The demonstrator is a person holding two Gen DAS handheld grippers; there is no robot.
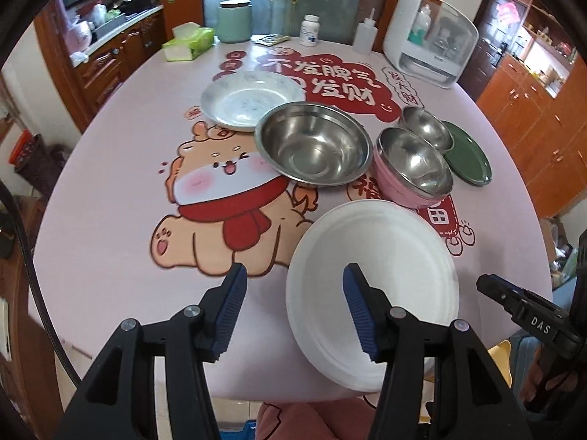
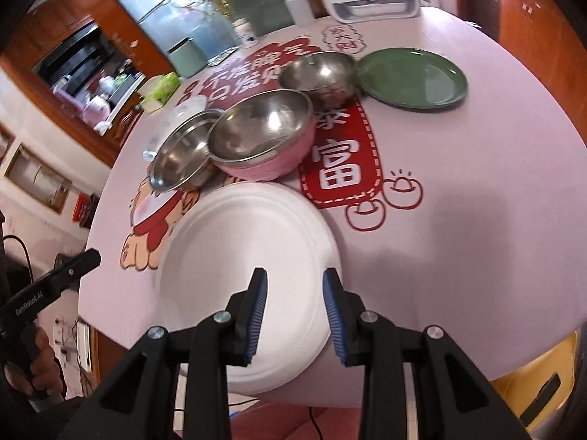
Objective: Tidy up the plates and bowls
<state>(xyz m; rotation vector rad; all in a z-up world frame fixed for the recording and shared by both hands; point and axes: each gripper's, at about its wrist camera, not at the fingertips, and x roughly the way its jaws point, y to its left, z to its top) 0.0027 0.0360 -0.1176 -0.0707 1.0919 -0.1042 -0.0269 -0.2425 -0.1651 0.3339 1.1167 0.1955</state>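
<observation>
A white foam plate (image 1: 385,249) (image 2: 249,249) lies at the near edge of the round table (image 1: 110,220). Behind it stand a large steel bowl (image 1: 313,143) (image 2: 183,161), a pink bowl with a steel inside (image 1: 414,165) (image 2: 264,135), a small steel bowl (image 1: 427,126) (image 2: 319,73) and a green plate (image 1: 469,157) (image 2: 414,77). A pale marbled plate (image 1: 251,99) sits farther back. My left gripper (image 1: 295,271) hangs open over the plate's left rim, holding nothing. My right gripper (image 2: 295,273) is open above the plate's near right part, its pads off the plate.
At the table's far side stand a tissue box (image 1: 189,44), a mint canister (image 1: 234,22), a pill bottle (image 1: 310,29), a squeeze bottle (image 1: 365,36) and a white appliance (image 1: 429,36). Wooden cabinets ring the room. A hand grips the left tool's handle (image 2: 40,366).
</observation>
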